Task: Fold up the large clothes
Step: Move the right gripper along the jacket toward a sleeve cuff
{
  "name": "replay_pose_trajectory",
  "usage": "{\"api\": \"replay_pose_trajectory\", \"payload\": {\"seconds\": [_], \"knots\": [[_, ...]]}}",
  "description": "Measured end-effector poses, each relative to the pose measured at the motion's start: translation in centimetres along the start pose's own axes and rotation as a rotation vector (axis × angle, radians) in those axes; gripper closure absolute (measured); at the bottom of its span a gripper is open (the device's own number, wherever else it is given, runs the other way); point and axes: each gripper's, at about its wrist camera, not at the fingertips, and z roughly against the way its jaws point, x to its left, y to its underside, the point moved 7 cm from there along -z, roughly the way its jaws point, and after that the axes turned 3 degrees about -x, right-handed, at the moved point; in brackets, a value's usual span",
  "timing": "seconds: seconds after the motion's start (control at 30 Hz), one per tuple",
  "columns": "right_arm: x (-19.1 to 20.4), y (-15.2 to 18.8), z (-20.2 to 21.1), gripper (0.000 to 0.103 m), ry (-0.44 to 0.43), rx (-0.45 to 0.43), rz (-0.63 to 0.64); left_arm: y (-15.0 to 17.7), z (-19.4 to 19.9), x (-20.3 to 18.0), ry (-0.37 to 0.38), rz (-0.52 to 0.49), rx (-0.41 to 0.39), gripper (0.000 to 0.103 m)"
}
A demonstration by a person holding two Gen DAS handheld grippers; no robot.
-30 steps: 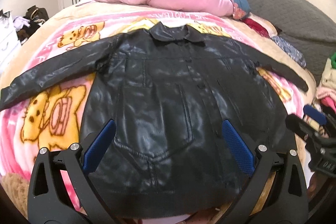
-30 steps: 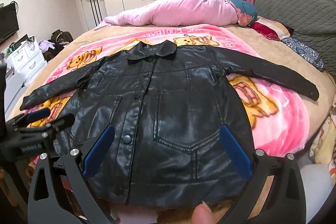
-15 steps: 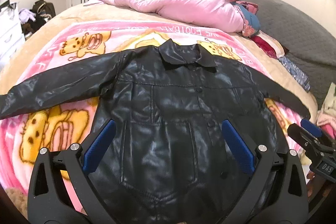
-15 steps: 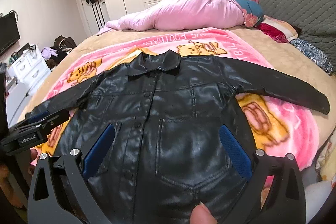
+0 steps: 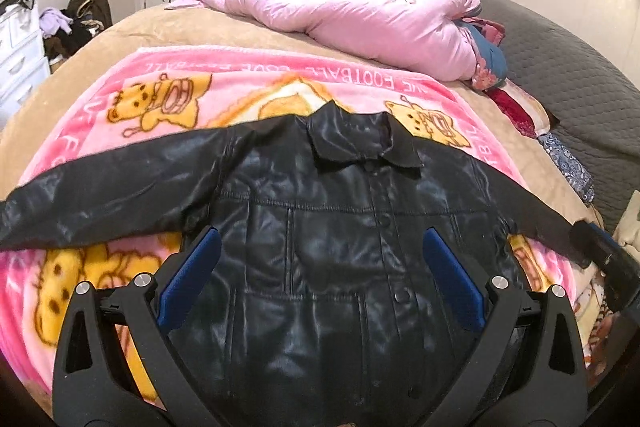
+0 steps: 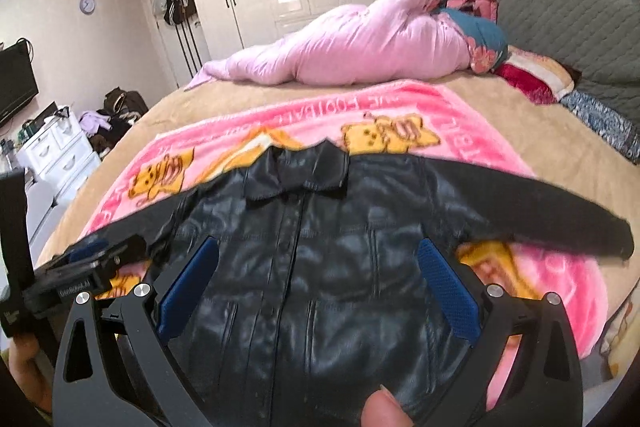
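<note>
Left wrist view: our left tongs point(image 5: 320, 283), spread and empty, hover over the jacket point(image 5: 332, 227), flat on the bed's blanket point(image 5: 120, 99), sleeves running crosswise, collar away. Right wrist view: our right tongs point(image 6: 318, 283), likewise spread, sit nearer the right sleeve point(image 6: 540, 215).

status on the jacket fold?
Left gripper open, right gripper open, both empty. Black jacket flat on pink blanket, sleeves spread, unfolded. Nothing lying on it.
</note>
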Motion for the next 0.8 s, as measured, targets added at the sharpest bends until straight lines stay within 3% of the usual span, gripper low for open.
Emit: {"api": "replay_pose_trajectory", "payload": {"seconds": [0.43, 0.63, 0.8], "knots": [[-2.5, -6.5, -1.7, 0.004, 0.062, -0.093, -0.014, -4.2, -2.2, -2.7, -0.005, -0.027, -0.004, 0.008], [-6.9, -7.6, -4.8, 0.004, 0.12, -0.078, -0.059, -4.9, -4.5, -4.9, 0.018, -0.04, 0.013, 0.008], [-13.3, -6.7, -6.8, 0.004, 0.204, -0.066, -0.193, -4.4, -7.5, -6.5, 0.04, -0.041, 0.06, 0.008]]}}
